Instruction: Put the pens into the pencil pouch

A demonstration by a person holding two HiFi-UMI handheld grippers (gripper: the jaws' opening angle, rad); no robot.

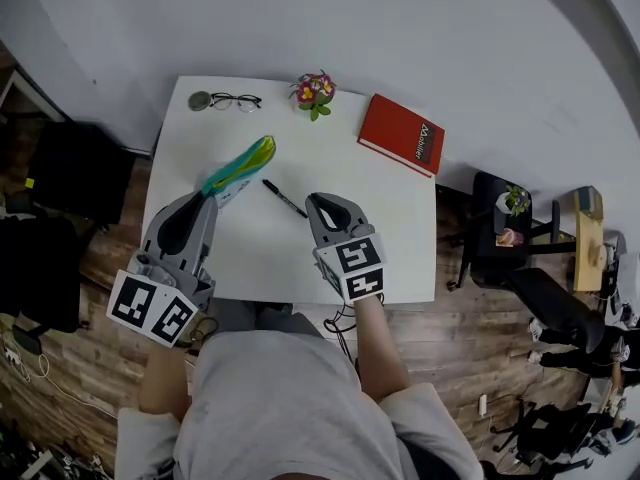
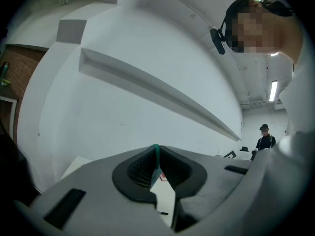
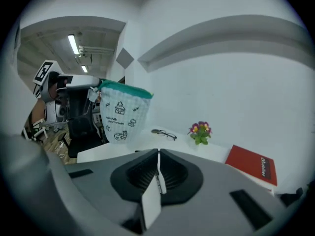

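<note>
Pouch (image 1: pixel 238 171) pinched by its teal rim in the left tool (image 1: pixel 204 199), held up off the white surface (image 1: pixel 380 228), black pen (image 1: pixel 285 199) lying flat just beside the right tool (image 1: pixel 319 201) (pressed together, empty)

A white rectangular table (image 1: pixel 380 228) is set against a pale wall, with wooden floor (image 1: pixel 450 328) seen past its near edge. Along the far edge a pair of glasses (image 1: pixel 236 100) is laid just beside a round grey thing (image 1: pixel 199 100) at the left corner, and a small pot of flowers (image 1: pixel 314 92) is placed near the middle. A red book (image 1: pixel 401 134) is laid askew towards the far right. One black pen (image 1: pixel 285 199) is left lying diagonally near the centre, apart from the rest.
</note>
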